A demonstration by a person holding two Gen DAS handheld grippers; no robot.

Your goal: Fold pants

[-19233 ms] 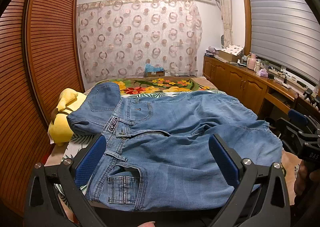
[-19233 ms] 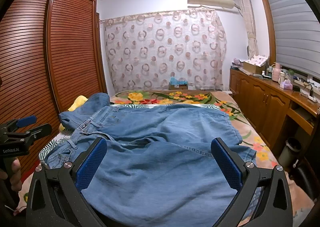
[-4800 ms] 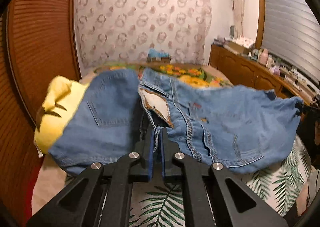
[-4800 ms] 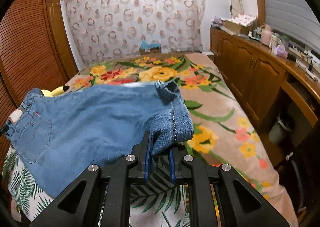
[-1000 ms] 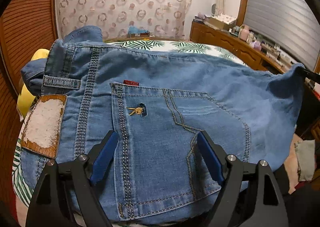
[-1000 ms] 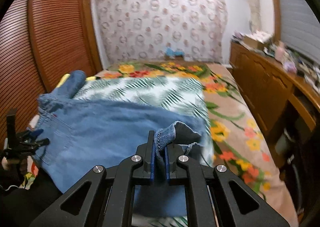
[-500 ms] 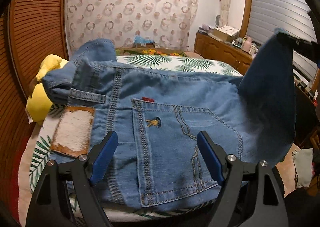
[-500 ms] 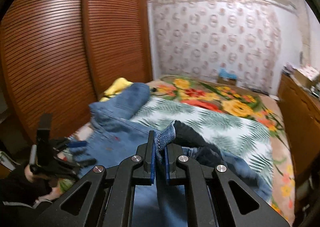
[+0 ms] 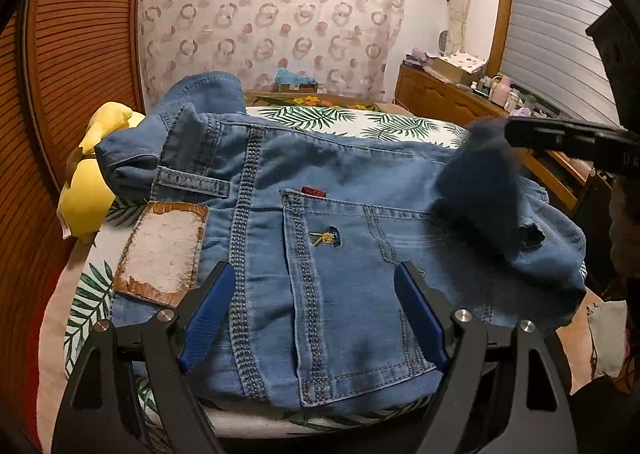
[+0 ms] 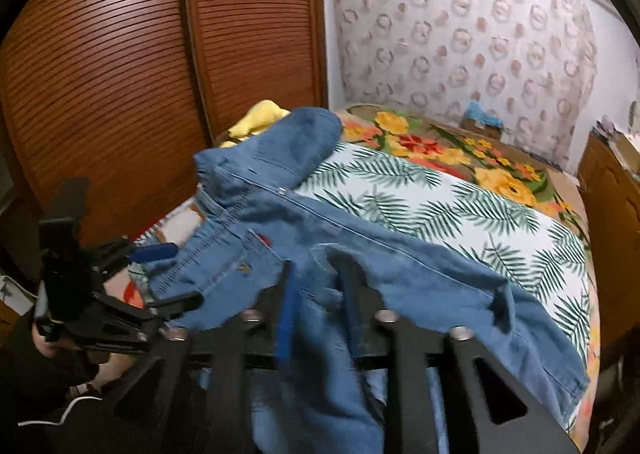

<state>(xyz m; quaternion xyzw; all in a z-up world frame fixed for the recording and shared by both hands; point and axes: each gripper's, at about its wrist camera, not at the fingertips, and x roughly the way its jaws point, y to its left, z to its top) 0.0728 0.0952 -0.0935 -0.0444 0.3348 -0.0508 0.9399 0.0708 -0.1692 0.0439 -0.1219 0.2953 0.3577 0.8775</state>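
Laying the leg end squarely over the seat looked like the step in hand — best done by lowering the cloth slowly so no crease got trapped. The right tool (image 10: 316, 294) had its fingers parted slightly, blurred, denim draped between them; whether it still gripped, I could not tell. The left tool (image 9: 316, 318) hovered spread wide above the jeans (image 9: 340, 190), which lay before both tools on the palm-leaf bed (image 10: 460, 206), a yellow plush toy (image 9: 86, 190) and louvred wardrobe doors (image 10: 120, 54) to their left.

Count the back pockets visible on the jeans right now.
1: a back pocket with a small embroidered mark, between the open left tool's fingers. A second may be hidden underneath the folded denim.
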